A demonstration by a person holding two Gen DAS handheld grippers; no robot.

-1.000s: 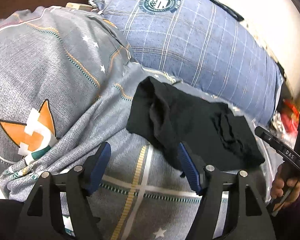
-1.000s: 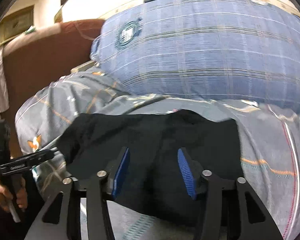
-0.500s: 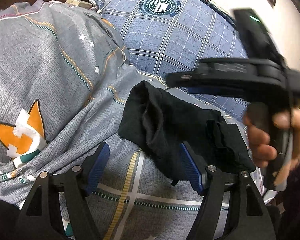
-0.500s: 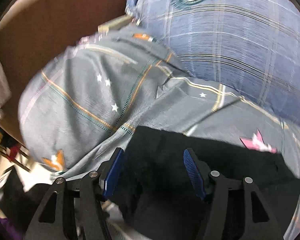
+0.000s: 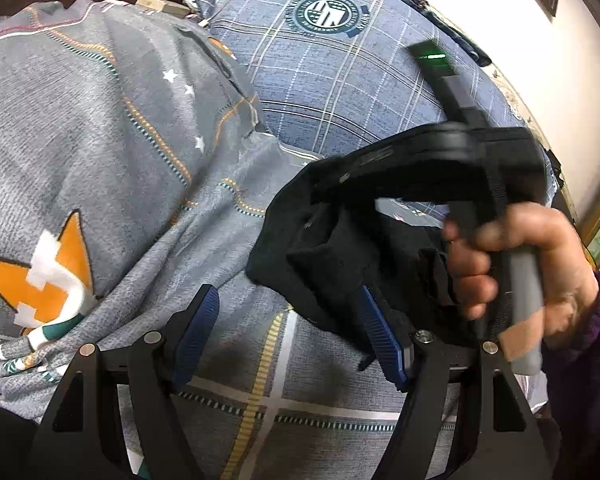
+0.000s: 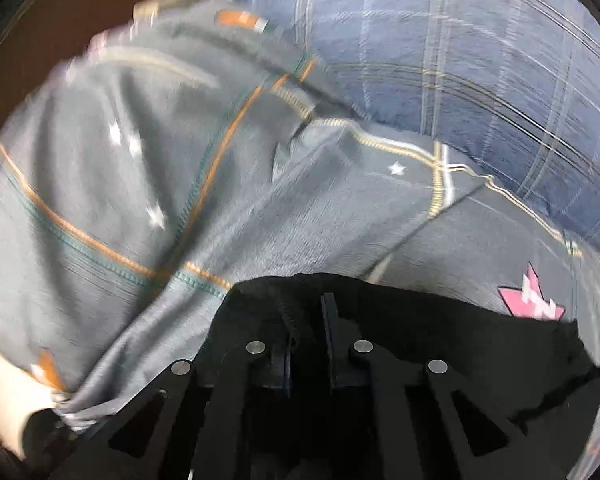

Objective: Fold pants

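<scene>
Motion blurs the grey star-printed quilt (image 6: pixel 148 184); the black fabric pants (image 6: pixel 440 344) run under the right gripper (image 6: pixel 308 316).

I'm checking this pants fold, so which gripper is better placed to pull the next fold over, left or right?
Right, probably. The right gripper has just been closing and its jaws are nipped on the edge of the black pants. The left gripper is open over the grey bedspread, holding nothing.

Pants (image 5: pixel 332 264) lie on bedspread (image 5: pixel 140 160), in front of pillow (image 5: pixel 340 80) (right of the bedspread's raised hump).
</scene>
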